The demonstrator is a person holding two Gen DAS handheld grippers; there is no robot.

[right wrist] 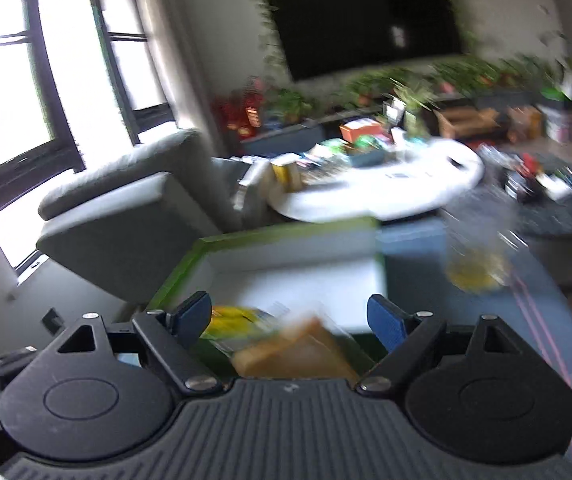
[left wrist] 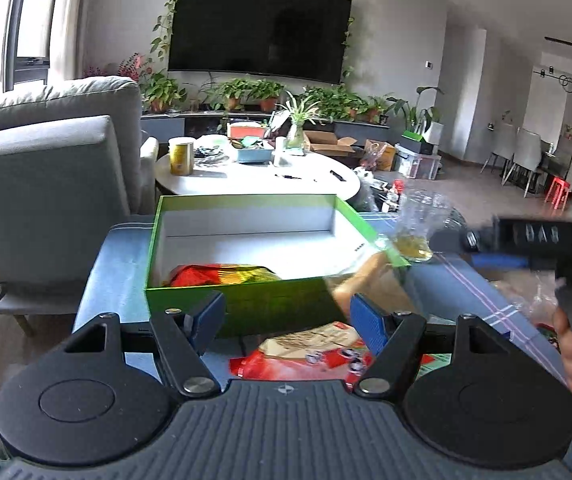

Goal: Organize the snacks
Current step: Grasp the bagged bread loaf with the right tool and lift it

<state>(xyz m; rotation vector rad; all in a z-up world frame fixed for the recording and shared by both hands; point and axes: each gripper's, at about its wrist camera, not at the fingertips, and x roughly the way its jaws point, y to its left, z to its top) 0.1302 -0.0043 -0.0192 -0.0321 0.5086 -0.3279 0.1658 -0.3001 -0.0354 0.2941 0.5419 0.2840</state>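
A green box point(left wrist: 245, 304) with a white inside stands open on the blue cloth table point(left wrist: 117, 280). A red and gold snack pack point(left wrist: 221, 274) lies in its near left corner. My left gripper point(left wrist: 286, 320) is open in front of the box, above a red snack bag point(left wrist: 306, 354). A tan snack in clear wrap point(left wrist: 370, 276) hangs over the box's right rim. The right wrist view is blurred: my right gripper point(right wrist: 290, 320) is open over the box point(right wrist: 286, 252), with the tan snack point(right wrist: 294, 352) just below its fingers and a yellow-green pack point(right wrist: 233, 320) beside it.
A clear cup with yellow liquid point(left wrist: 418, 228) stands right of the box. More wrapped snacks point(left wrist: 534, 300) lie at the right. A grey armchair point(left wrist: 45, 184) stands to the left. A white round table point(left wrist: 257, 176) with clutter is behind the box.
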